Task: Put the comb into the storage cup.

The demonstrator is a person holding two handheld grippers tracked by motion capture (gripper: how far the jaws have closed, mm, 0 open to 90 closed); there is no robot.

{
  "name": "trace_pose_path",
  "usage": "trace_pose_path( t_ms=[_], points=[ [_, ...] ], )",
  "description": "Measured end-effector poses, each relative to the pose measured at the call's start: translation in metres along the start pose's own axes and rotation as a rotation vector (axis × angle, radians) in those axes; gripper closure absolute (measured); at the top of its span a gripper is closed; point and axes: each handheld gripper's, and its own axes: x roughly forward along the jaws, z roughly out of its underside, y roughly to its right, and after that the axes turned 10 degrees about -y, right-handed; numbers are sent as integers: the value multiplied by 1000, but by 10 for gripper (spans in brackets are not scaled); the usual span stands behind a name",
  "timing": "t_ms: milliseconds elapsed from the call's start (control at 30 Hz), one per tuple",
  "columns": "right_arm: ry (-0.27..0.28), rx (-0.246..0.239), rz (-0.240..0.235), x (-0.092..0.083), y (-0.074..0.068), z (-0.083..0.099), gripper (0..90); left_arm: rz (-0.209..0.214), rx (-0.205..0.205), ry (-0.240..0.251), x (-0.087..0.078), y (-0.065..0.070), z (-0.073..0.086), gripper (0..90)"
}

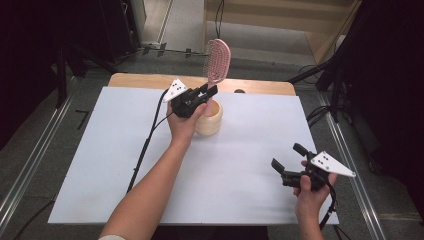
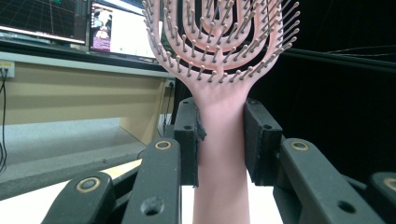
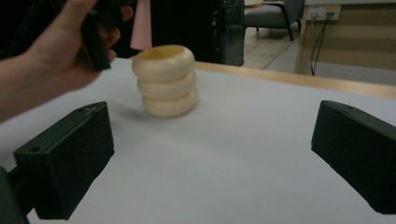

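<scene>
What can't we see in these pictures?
- Inside of the cream cup: high view, hand and left tongs cover it.
- Top of the pink hairbrush: left gripper view, cut off by the top edge.
- Handle's bottom end: cut off below.
- Monitor contents: too small.

Black claws [image 1: 207, 92], grey triangular dotted plates, black cables.
</scene>
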Motion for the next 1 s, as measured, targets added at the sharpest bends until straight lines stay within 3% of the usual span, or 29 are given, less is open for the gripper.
trace_pose_path(
  t_ms=[200,367,700,900,1000],
  points=[
    [42,-2,-92,27,-16,-56,0,4,5,2,-2,1,-2,705],
    [61,10,-138,46,-26,-86,0,5,10,3,-4,1,-2,705],
    [62,57,-197,83,-38,-130,0,14,32,-8,-5,5,-1,705],
    [71,103,-212,99,-38,-147,29,16,45,-15,-4,7,2,705],
    [64,103,-214,104,-37,-152,32,16,48,-20,-4,8,3,705]
  ],
)
